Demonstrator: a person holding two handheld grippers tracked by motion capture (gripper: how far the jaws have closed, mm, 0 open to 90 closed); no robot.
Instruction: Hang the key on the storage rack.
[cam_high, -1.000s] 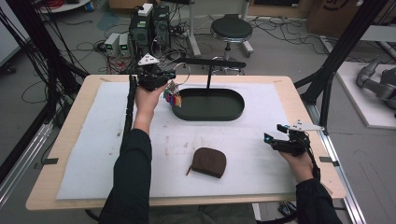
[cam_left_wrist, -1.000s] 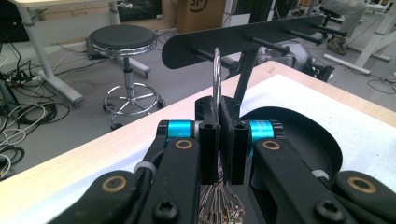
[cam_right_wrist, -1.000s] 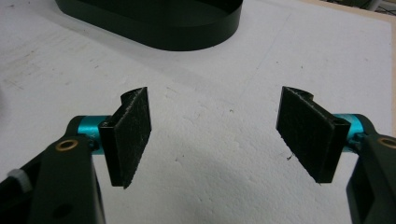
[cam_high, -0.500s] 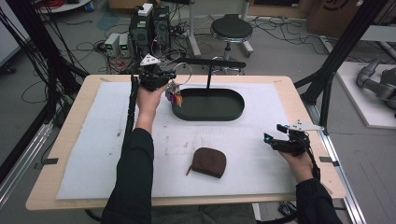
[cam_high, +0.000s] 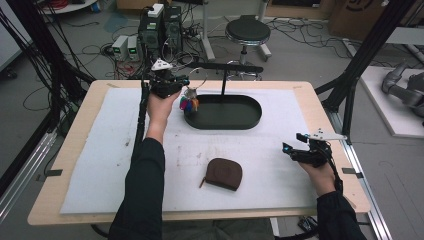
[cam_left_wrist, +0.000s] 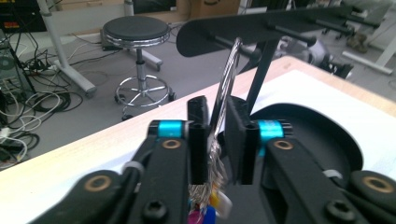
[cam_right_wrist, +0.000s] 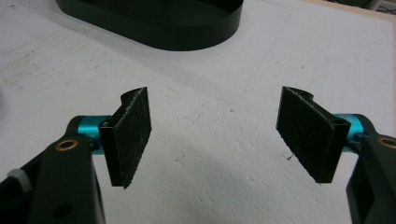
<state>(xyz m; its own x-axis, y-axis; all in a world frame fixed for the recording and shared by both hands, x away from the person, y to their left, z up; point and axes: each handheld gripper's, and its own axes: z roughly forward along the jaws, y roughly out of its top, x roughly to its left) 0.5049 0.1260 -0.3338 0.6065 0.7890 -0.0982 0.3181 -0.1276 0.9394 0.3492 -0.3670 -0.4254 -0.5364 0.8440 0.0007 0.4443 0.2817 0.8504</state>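
High view: we look down on a tabletop (cam_high: 75, 135) covered by a white mat (cam_high: 100, 165), with a black oval tray (cam_high: 230, 120) toward the far side and a black stand (cam_high: 222, 75) whose level bar spans above it. A brown pouch (cam_high: 223, 173) lies on the mat near the person's side, apart from both hands.

The left gripper (cam_high: 184, 82) is held at the left end of the bar. A key ring (cam_high: 197, 79) hangs there, its loop upright and its coloured charms (cam_high: 189, 104) dangling just above the tray's left rim. In the left gripper view the wire loop (cam_left_wrist: 227, 81) rises edge-on between the two jaws up to the bar; its long axis is vertical, so any withdrawal must run level, away from the loop. We see narrow gaps beside the wire, so the jaws appear slightly parted rather than pressing; they have just been opening, with the ring between them.

The right gripper (cam_high: 295, 148) hovers low over the mat at the right, well apart from the ring, its jaws wide open and empty. The left hand is plainly nearer.

Compared with the earlier frames, both hands sit where they were, and the pouch has not shifted.
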